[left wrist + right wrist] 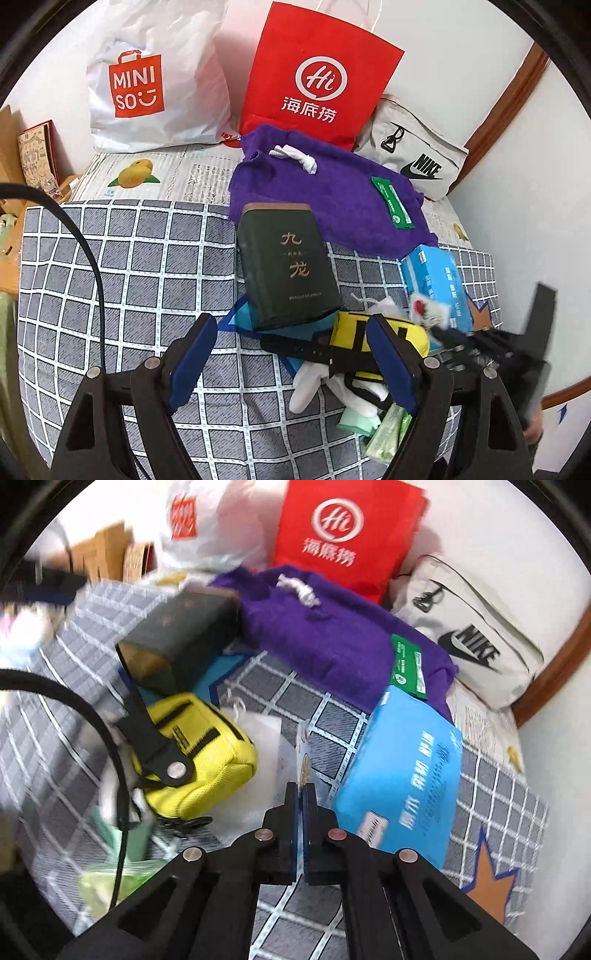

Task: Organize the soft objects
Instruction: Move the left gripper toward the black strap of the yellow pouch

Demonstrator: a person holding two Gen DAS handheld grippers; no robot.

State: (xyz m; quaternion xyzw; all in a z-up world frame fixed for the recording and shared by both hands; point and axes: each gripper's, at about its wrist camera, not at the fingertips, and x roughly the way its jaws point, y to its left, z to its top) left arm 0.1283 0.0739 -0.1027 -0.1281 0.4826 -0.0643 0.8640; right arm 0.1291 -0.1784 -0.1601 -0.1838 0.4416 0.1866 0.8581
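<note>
On the checked bedspread (pixel 317 709) the right gripper (pixel 302 794) pinches together on a thin white packet (pixel 291 753) beside the yellow pouch (pixel 199 746), left gripper (pixel 291 354) gaping empty — that flimsy edge could slip free on lifting.

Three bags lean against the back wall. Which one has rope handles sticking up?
The red paper bag in the middle. White rope handles rise from its top; the white plastic bag and the grey Nike bag show none.
</note>
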